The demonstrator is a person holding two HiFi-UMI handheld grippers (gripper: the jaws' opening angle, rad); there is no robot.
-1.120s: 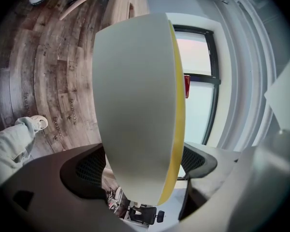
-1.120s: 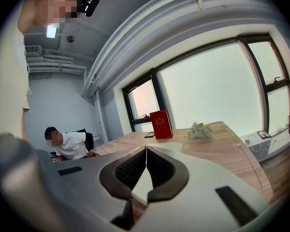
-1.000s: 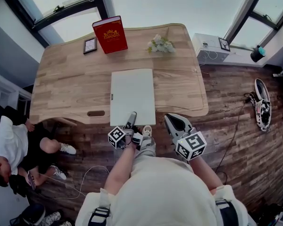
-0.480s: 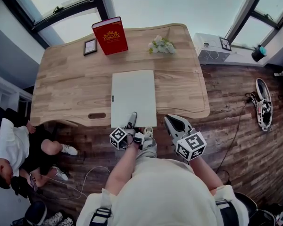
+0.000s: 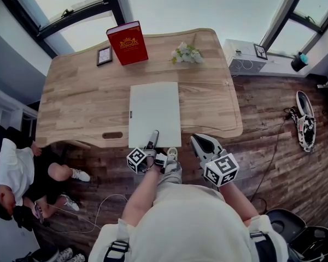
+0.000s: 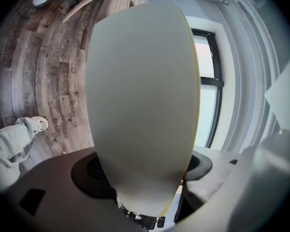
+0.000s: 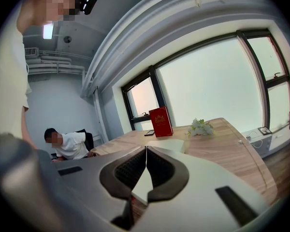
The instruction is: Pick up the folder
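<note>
A pale grey-white folder point(image 5: 154, 113) lies flat on the wooden table point(image 5: 76, 97), with its near edge at the table's front edge. My left gripper point(image 5: 153, 136) reaches onto that near edge. In the left gripper view the folder point(image 6: 140, 105) stands between the two jaws of the left gripper point(image 6: 145, 161) and fills most of the picture. The jaws are closing, and a slim gap still shows beside the right pad. My right gripper point(image 5: 199, 141) hovers shut and empty just off the front edge, right of the folder. In its own view the right gripper point(image 7: 146, 151) points at the folder point(image 7: 170, 145).
A red book point(image 5: 128, 41) stands at the table's far side, with a small framed picture point(image 5: 104, 53) to its left and white flowers point(image 5: 186, 52) to its right. A person point(image 5: 11, 173) sits on the floor at left. A white box point(image 5: 243, 55) and shoes point(image 5: 303, 119) are at right.
Both grippers and the folder keep their places. A dark object has come into the bottom right corner of the head view.
</note>
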